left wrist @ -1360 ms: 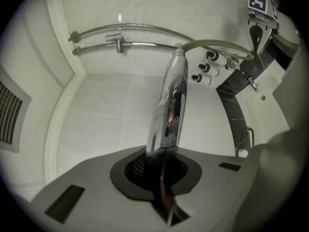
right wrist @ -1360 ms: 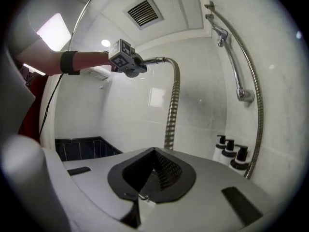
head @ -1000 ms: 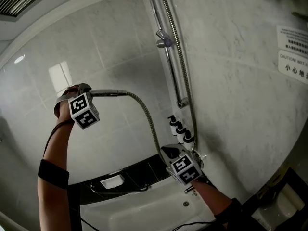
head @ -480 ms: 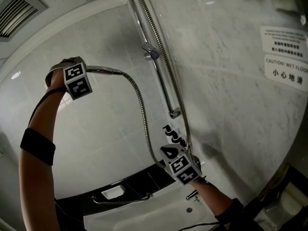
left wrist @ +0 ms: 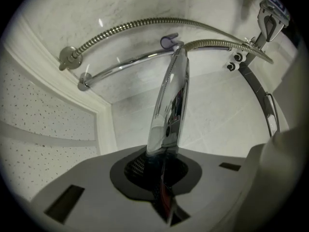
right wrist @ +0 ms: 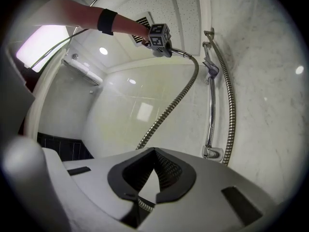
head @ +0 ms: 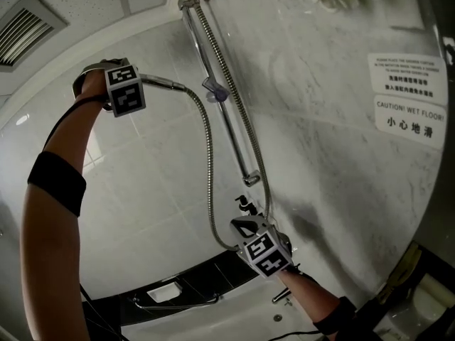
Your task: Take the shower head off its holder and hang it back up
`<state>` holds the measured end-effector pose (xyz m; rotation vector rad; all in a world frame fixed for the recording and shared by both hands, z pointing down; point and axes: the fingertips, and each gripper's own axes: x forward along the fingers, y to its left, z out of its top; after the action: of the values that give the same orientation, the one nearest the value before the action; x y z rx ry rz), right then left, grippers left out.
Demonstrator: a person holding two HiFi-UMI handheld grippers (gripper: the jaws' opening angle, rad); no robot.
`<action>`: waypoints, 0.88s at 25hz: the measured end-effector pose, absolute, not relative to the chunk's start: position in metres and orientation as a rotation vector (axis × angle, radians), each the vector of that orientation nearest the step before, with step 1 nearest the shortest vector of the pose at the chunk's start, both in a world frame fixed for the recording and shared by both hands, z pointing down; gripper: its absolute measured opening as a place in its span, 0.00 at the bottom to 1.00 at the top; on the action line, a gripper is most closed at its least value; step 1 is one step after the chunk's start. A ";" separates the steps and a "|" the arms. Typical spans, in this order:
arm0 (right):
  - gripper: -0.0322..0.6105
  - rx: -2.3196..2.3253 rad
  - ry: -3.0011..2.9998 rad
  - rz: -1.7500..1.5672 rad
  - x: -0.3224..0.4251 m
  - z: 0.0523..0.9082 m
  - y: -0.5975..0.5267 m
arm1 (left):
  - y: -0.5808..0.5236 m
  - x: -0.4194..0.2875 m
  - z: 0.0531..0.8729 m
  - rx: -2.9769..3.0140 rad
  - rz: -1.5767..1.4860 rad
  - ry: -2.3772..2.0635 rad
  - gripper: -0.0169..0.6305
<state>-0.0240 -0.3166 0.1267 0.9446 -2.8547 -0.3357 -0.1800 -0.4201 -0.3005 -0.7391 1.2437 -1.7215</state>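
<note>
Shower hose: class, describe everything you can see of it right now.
The shower hose is a ribbed, silvery metal tube. From a wall fitting near the top of the rail it hangs down beside it, loops at the bottom through the shut jaws of the right gripper, then climbs in a curve to the chrome shower head handle clamped in the left gripper.
</note>
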 end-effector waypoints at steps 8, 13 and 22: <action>0.08 0.965 -2.852 -0.331 -0.006 0.127 -0.325 | -0.434 -0.159 -0.322 -0.679 -1.727 1.235 0.08; 0.08 0.980 -2.853 -0.335 0.004 0.124 -0.331 | -0.445 -0.148 -0.324 -0.656 -1.729 1.219 0.09; 0.08 1.010 -2.849 -0.313 0.020 0.128 -0.342 | -0.465 -0.121 -0.318 -0.610 -1.728 1.154 0.09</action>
<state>0.0202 -0.3416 0.1280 1.0099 -2.8486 -0.3128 -0.1208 -0.4652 -0.3176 -0.6101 1.1540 -1.7278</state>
